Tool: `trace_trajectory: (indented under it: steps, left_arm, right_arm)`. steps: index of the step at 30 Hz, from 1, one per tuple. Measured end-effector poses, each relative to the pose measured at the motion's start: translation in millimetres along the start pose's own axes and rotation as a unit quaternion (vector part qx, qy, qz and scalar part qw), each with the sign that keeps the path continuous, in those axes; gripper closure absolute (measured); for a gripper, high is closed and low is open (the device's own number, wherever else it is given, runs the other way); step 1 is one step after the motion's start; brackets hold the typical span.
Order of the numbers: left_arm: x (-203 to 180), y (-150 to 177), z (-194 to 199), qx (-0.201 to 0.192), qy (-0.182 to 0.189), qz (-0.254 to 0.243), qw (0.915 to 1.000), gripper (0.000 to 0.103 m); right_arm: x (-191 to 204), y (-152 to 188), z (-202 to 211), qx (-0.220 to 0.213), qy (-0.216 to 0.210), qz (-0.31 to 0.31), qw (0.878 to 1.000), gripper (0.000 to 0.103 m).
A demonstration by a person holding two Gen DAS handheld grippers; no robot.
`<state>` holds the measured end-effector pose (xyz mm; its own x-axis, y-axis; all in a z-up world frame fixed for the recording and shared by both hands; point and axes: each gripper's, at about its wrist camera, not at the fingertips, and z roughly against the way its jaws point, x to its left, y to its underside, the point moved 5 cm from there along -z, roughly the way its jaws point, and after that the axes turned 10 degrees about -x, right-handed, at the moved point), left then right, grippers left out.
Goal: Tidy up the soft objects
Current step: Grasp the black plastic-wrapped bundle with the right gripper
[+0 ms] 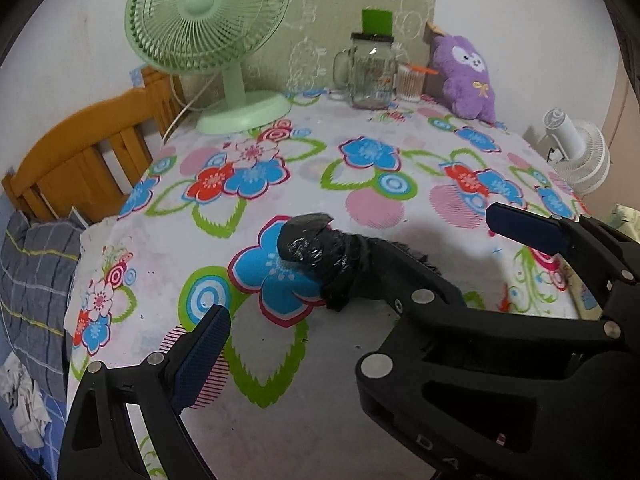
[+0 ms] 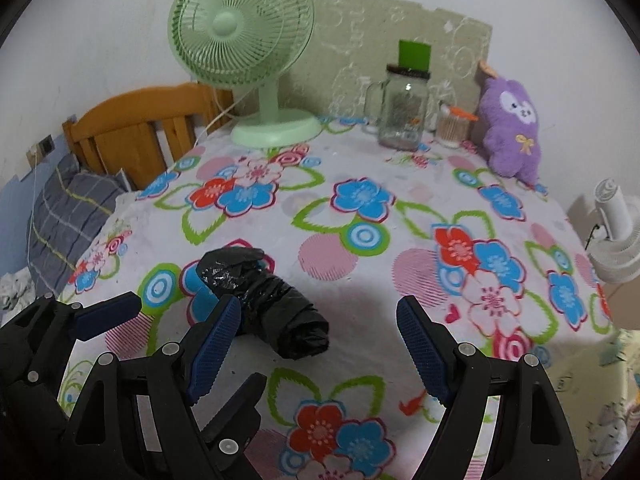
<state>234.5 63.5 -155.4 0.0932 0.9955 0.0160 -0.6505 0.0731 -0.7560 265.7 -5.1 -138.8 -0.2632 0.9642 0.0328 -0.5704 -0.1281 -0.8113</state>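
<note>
Right wrist view showed both ends of the rolled black plastic bag [image 2: 266, 300] on the floral counter [image 2: 360, 280]; left wrist view had its near end behind the right hand-held gripper [image 1: 404, 254]. Both stood open, empty: right hand-held gripper's jaws wide, left hand-held gripper [image 1: 352, 268] also. A lidded glass jar [image 2: 404, 110] looked empty; bare cloth lay from the bag to the counter's right edge.

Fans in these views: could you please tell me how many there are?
2: a green fan standing at the table's far left, and a white fan beyond the table's right edge. Others may be out of view.
</note>
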Motion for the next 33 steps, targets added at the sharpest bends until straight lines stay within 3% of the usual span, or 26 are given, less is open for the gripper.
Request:
trace_trajectory:
  steps: [8,11,17,23,25,33]
  left_arm:
    - [12.7,5.8,-21.2,0.018,-0.003,0.021,0.9996,0.007]
    - [16.4,9.7,-29.1,0.030,-0.006,0.028,0.9992,0.007]
    - [21.3,13.4,-34.5,0.036,-0.008,0.038,0.9986,0.007]
    - [22.3,13.9,-34.1,0.033,-0.008,0.040,0.9986,0.007]
    - [22.5,14.2,-33.8,0.033,-0.010,0.040,0.9986,0.007]
    - [23.5,15.9,-29.4,0.033,-0.024,0.033,0.9987,0.007]
  right_arm:
    - [6.9,2.8,-27.0,0.020,-0.008,0.013,1.000,0.021]
    - [8.8,5.8,-35.5,0.030,-0.012,0.016,0.999,0.027]
    - [13.1,8.9,-45.4,0.035,-0.019,0.020,0.999,0.029]
    - [15.4,12.8,-51.3,0.049,-0.044,0.008,0.998,0.046]
    - [16.1,14.3,-51.7,0.055,-0.050,0.003,0.997,0.057]
    - [17.8,19.0,-48.6,0.068,-0.056,0.000,0.996,0.069]
